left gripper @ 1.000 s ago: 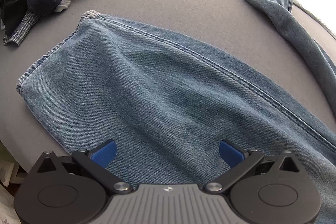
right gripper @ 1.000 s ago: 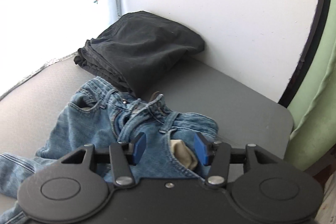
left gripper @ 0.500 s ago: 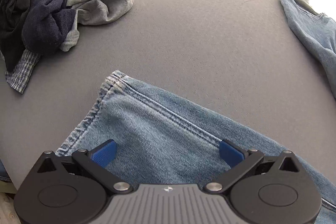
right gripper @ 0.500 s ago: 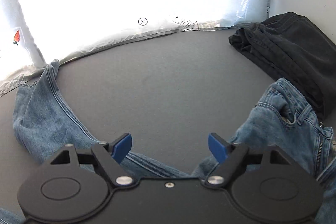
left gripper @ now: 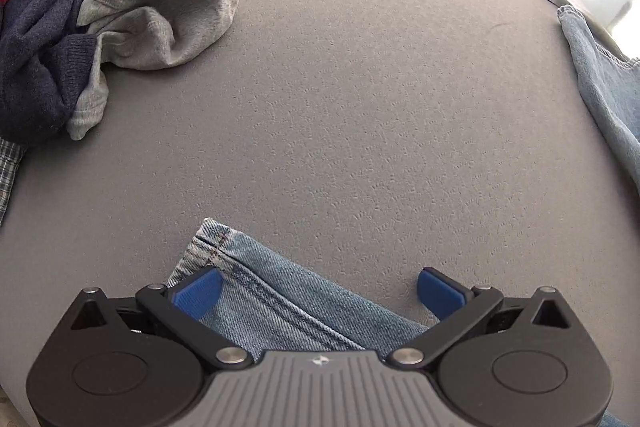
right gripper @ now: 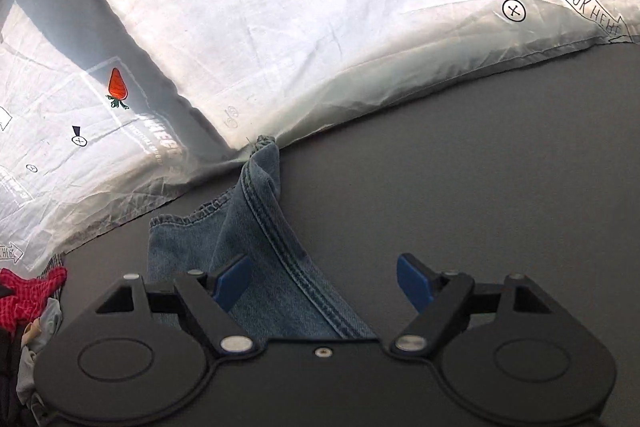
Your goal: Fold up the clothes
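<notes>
Both tools have slid along the jeans to the two leg hems, left tool and right tool each gaping over denim on the bed, ready to pinch.

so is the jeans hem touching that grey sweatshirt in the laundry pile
Apart. The left wrist view shows bare grey surface between the jeans hem and the grey sweatshirt.
</notes>
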`<state>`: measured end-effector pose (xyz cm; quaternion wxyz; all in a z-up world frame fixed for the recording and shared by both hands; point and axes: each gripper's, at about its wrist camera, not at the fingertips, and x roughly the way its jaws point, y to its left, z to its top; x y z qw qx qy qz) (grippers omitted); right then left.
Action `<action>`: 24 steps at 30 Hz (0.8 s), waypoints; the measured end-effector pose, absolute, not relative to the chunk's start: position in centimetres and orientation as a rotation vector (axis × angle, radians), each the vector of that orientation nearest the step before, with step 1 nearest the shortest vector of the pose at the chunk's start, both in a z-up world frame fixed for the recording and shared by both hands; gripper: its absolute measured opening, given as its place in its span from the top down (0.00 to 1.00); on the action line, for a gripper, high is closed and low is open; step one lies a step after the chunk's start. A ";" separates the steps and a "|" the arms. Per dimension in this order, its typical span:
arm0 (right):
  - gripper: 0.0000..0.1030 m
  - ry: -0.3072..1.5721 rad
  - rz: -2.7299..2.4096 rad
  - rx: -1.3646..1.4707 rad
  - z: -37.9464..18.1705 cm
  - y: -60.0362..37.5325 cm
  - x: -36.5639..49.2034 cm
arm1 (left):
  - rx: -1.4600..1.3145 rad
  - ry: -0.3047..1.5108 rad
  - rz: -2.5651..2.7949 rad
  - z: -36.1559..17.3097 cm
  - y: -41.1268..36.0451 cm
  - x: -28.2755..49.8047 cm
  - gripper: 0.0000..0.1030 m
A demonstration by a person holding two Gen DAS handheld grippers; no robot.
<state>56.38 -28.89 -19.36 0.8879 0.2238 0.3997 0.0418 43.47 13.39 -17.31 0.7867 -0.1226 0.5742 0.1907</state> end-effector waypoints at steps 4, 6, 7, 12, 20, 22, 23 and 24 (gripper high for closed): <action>0.21 0.814 0.160 0.417 -19.7 -26.2 59.3 | -0.274 1.244 0.422 -17.3 13.5 43.7 0.00; 0.21 0.816 0.167 0.418 -20.3 -25.3 61.1 | -0.276 1.239 0.427 -17.3 13.3 43.7 0.00; 0.22 0.832 0.165 0.412 -20.6 -24.9 61.9 | -0.277 1.236 0.430 -17.3 13.2 43.8 0.00; 0.87 0.896 0.200 0.552 -20.9 -24.7 62.2 | -0.282 1.225 0.442 -17.3 13.2 43.8 0.00; 0.92 0.941 0.443 0.823 -19.9 -22.0 53.0 | -0.281 1.199 0.452 -17.6 13.2 43.1 0.00; 0.91 0.996 0.501 0.795 -20.0 -19.1 50.3 | -0.281 1.190 0.455 -17.6 13.1 42.9 0.00; 0.89 1.028 0.528 0.777 -20.3 -17.6 49.0 | -0.281 1.186 0.456 -17.6 13.1 42.9 0.00; 0.81 1.065 0.542 0.740 -20.7 -16.1 47.8 | -0.281 1.183 0.457 -17.5 13.0 42.8 0.00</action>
